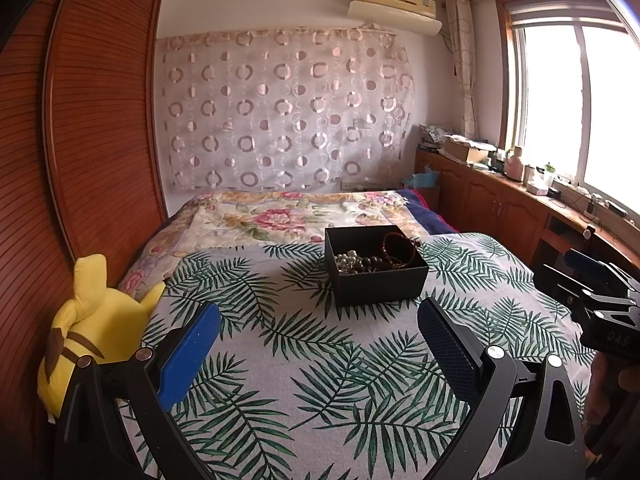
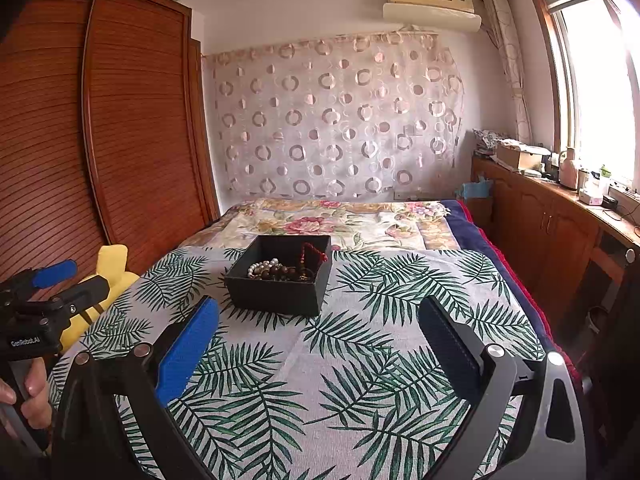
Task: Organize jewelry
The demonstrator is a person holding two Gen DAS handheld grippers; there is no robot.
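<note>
Much of the jewelry is hard to read: inside the black box [image 1: 376, 270], sitting just above centre in the left wrist view, a pale bead strand [image 1: 347, 260], dark wooden beads [image 1: 378, 261] and a red bead bracelet [image 1: 396, 246] are lying tangled against the box's right and near walls, and individual pieces cannot be separated. The box floor to the left is lying in shadow. The yellow plush toy [image 1: 86, 332] at the lower left is showing only its back and ears, partly hidden behind the left gripper [image 1: 320, 332]. The right gripper [image 2: 318, 330] is appearing in the left view only as a black edge at the right border, and a hand [image 2: 30, 394] is gripping the left handle at the lower left of the right wrist view, cut off by the frame.

Both grippers are hovering low over the cloth with their blue fingers spread wide, holding nothing, short of the box.

The box is resting on a grey leaf-print cloth [image 2: 360, 360] spread over a bed with a floral quilt [image 2: 320, 220]. A louvred wooden wardrobe [image 2: 132, 120] is filling the left side, a circle-patterned curtain [image 2: 332, 120] is hanging on the far wall below an air conditioner [image 2: 432, 6], and a bright window [image 1: 580, 100] is glaring above a cluttered wooden cabinet [image 1: 500, 200] on the right.
</note>
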